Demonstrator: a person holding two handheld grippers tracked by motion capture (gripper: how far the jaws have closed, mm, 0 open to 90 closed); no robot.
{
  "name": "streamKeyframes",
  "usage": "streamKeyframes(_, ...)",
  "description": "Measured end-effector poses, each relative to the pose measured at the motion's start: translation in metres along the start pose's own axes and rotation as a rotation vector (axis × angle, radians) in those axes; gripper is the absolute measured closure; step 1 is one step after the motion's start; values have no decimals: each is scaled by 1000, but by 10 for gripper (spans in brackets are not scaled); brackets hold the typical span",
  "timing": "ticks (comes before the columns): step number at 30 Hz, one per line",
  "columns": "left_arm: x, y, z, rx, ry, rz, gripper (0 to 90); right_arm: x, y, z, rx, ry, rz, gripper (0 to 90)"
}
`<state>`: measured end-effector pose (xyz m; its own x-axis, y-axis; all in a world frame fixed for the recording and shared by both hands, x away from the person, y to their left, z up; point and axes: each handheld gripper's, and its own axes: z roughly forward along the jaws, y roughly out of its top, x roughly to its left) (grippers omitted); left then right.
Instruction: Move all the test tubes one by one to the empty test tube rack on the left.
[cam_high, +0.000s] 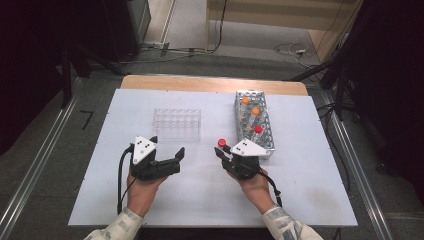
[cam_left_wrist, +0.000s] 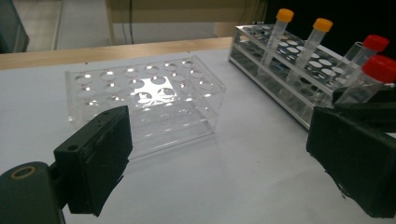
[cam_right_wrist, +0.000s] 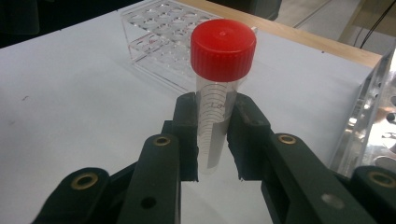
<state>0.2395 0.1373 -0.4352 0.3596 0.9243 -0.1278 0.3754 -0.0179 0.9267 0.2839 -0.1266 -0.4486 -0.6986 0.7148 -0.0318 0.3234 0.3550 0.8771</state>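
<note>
My right gripper (cam_high: 226, 153) (cam_right_wrist: 212, 137) is shut on a clear tube with a red cap (cam_high: 221, 143) (cam_right_wrist: 223, 46), held upright just above the white table top, left of the metal rack (cam_high: 254, 131). The left gripper view catches the same tube (cam_left_wrist: 384, 69) at its right edge. My left gripper (cam_high: 167, 147) (cam_left_wrist: 224, 168) is open with nothing between its jaws, just in front of the clear plastic rack (cam_high: 176, 124) (cam_left_wrist: 149, 93), whose holes look empty.
The metal rack (cam_left_wrist: 280, 60) holds two orange-capped tubes (cam_high: 245, 100) (cam_high: 255, 111) and one red-capped tube (cam_high: 258, 129). A white mat (cam_high: 150, 200) covers the table. Bare wood (cam_high: 210, 83) shows along the far edge. Cables lie on the floor beyond.
</note>
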Motion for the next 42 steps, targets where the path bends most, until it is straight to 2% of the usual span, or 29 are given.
streamKeyframes(8, -13, 9, 1, -29, -70, 2, 134, 4, 2, 6, 5, 11, -13, 713)
streamKeyframes(12, -24, 12, 4, -26, -124, 27, 167, 8, 2, 9, 8, 21, -21, 713)
streamKeyframes(13, -24, 12, 4, -26, -124, 27, 180, 8, 2, 9, 8, 21, -21, 713)
streamKeyframes(20, -38, 15, 12, -9, -202, 65, 310, 18, 3, 14, 15, 39, -39, 713)
streamKeyframes(24, -44, 15, 19, 5, -233, 81, 380, 22, 4, 15, 14, 51, -52, 713)
streamKeyframes(28, -49, 16, 24, 17, -248, 102, 451, 27, 5, 16, 11, 61, -64, 713)
streamKeyframes(34, -52, 14, 28, 33, -245, 125, 584, 34, 3, 16, 19, 75, -73, 712)
streamKeyframes(42, -53, 13, 30, 28, -240, 139, 678, 33, 3, 16, 17, 73, -73, 712)
